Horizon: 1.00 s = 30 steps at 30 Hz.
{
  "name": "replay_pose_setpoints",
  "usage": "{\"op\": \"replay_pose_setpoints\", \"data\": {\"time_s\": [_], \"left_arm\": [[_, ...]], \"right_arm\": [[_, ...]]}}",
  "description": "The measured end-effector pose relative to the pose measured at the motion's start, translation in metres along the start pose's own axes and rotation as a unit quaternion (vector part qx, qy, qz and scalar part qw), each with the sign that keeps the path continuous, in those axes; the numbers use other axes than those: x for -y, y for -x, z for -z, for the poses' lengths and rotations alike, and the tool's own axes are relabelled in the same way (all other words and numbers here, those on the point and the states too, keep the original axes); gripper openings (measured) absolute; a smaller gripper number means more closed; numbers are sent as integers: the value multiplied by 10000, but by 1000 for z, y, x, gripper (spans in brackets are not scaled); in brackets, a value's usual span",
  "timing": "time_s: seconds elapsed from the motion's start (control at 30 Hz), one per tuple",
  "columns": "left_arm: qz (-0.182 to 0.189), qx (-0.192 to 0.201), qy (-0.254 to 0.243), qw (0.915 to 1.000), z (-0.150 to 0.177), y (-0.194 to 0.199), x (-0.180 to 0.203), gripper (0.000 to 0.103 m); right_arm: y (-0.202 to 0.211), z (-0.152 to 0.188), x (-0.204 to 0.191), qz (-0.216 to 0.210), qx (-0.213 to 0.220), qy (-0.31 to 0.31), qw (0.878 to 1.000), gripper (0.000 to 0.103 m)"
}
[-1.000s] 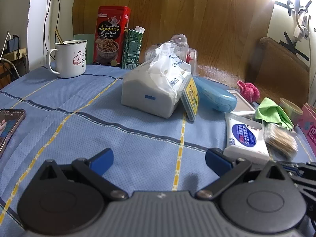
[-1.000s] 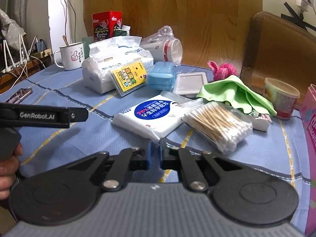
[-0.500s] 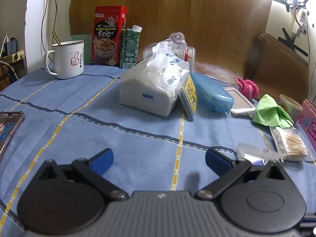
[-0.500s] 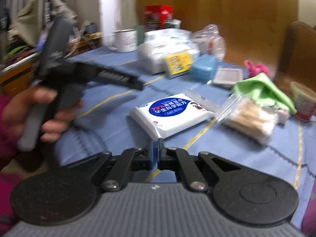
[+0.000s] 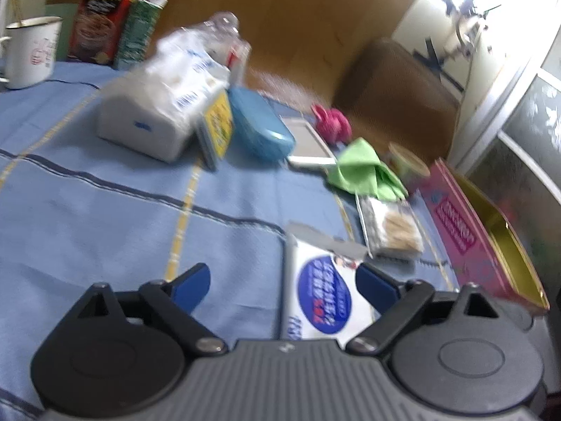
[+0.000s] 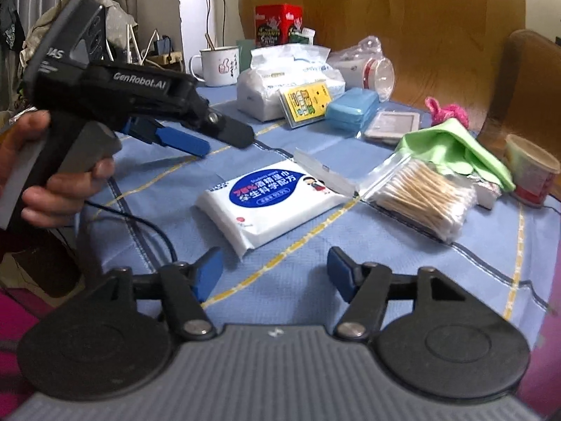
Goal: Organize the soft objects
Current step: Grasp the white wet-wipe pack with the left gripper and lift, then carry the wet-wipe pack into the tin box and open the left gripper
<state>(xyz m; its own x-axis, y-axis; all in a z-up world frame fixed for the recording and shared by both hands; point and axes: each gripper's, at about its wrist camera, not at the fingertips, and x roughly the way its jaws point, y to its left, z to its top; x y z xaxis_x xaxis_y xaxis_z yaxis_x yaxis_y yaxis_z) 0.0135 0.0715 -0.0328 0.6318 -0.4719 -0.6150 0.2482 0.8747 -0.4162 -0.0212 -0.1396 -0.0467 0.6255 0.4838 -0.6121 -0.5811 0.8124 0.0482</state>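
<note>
While jaws close, left hand-held gripper [image 5: 284,284] wide, wipes pack [image 5: 324,301] between fingers, unpinched.

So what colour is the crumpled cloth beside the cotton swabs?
Light green cloth, clearest in the right wrist view.

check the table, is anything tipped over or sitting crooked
Yes. The clear plastic-wrapped jar with a red rim lies on its side behind the blue case. The yellow card pack leans tilted against the white tissue pack rather than lying flat. Nothing looks spilled.
</note>
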Motion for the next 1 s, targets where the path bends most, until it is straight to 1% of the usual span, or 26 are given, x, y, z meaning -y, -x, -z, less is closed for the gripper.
{"op": "replay_pose_setpoints", "data": {"time_s": [0.03,0.1,0.2,0.3,0.33,0.4,0.43,0.57,0.67,0.73,0.87,0.93,1.0], "left_arm": [[-32,40,-117,9999,2,-2,6,91],[7,-16,-263,9997,4,-5,12,89],[169,-91,-466,9987,9,-8,22,75],[-17,-65,-661,9978,12,-9,34,75],[-10,-54,-630,9980,11,-8,35,75],[92,-1,-570,9983,5,-3,37,74],[159,77,-604,9980,1,1,40,71],[326,409,-941,9942,-19,13,68,70],[534,657,-1348,9872,-35,17,100,70],[734,702,-1559,9825,-45,12,122,70],[1197,627,-1984,9708,-55,-9,172,70],[1400,541,-2160,9648,-54,-24,197,70],[1609,424,-2318,9584,-50,-43,225,70]], "right_arm": [[-2,-3,1,-60,0,-17,10000,68],[-9,-9,1,-120,-4,-27,9999,68],[-19,-12,-6,-55,60,130,9999,68],[-22,-13,-14,64,196,184,9996,60],[-22,-13,-16,131,220,170,9995,59],[-19,-12,-15,217,303,110,9992,57],[-15,-13,-15,256,387,83,9989,57],[9,-22,-10,573,843,90,9948,56],[30,-28,-1,839,1175,-35,9895,56],[45,-30,6,1077,1391,-119,9843,56],[77,-23,25,1747,1665,-221,9702,56],[94,-15,38,2112,1707,-303,9619,56],[110,-5,53,2393,1682,-469,9551,56]]}}
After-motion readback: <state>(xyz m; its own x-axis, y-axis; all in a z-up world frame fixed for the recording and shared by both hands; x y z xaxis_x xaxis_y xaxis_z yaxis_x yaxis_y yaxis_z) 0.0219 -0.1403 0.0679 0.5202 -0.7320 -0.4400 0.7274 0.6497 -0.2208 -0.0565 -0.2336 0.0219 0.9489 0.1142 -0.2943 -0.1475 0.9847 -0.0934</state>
